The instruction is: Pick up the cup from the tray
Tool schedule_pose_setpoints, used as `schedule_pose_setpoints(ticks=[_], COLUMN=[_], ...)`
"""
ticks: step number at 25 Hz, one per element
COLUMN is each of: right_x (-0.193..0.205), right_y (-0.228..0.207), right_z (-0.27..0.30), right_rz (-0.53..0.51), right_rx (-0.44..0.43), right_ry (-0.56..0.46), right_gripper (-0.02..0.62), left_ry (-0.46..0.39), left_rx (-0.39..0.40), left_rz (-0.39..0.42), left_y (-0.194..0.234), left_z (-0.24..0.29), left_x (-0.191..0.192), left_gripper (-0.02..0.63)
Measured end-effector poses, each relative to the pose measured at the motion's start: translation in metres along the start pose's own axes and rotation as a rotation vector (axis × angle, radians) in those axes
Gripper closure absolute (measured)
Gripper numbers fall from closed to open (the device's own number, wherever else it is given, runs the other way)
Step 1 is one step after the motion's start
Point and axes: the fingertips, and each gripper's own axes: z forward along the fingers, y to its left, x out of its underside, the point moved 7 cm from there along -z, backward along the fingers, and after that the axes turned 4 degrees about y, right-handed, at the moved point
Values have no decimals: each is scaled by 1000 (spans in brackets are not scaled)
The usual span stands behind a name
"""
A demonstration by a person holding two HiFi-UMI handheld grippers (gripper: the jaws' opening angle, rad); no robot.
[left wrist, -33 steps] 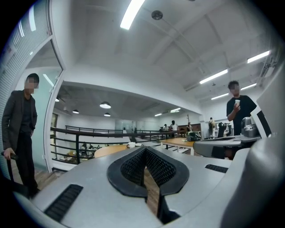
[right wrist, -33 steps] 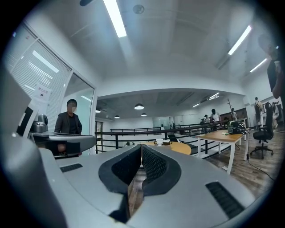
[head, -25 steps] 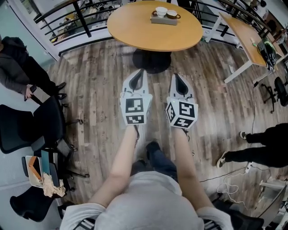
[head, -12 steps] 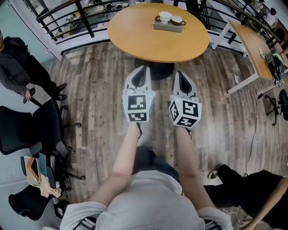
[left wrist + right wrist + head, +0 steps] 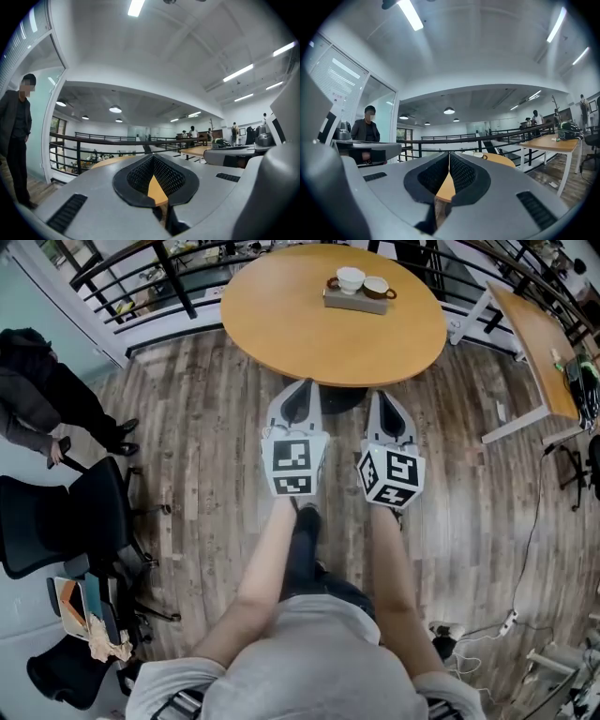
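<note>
Nothing of the task is done yet, as far as I can judge; both cups stand on the tray [image 5: 354,302] at the upper middle of the head view, on the far part of the round table [image 5: 309,329]; the white cup [image 5: 351,279] is at the left of the tray and the brown-rimmed cup [image 5: 378,287] just beside it at the right; which one is meant, the task does not say. The left gripper [image 5: 302,387] and the right gripper [image 5: 382,396] are held side by side in the middle of the frame, pointing toward the table, their tips about at its near edge and well apart from the tray; in each gripper view the jaws are pressed together with nothing between them. Nearly everything is left: to come close to the tray, to spread the jaws of one gripper, to close them on a cup and to lift it.
</note>
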Motion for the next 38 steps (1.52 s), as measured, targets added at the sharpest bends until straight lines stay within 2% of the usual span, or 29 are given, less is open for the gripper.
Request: schedule_pose_setpoints(ticks=[10, 18, 29, 38], right_x=[-18, -23, -15, -14], right_y=[-23, -36, -72, -123], right_z=[106, 170, 225, 284], right_rz=[11, 10, 14, 3], right_rx=[33, 43, 55, 12], right_ry=[-1, 0, 26, 39], right_gripper=[588, 588, 588, 588], left_ry=[-6, -3, 19, 26], left_rx=[38, 50, 72, 33], left_rz=[8, 9, 4, -24], left_y=[38, 66, 65, 59], left_z=[106, 171, 241, 314], left_x=[-21, -25, -17, -17], left_gripper=[600, 600, 600, 600])
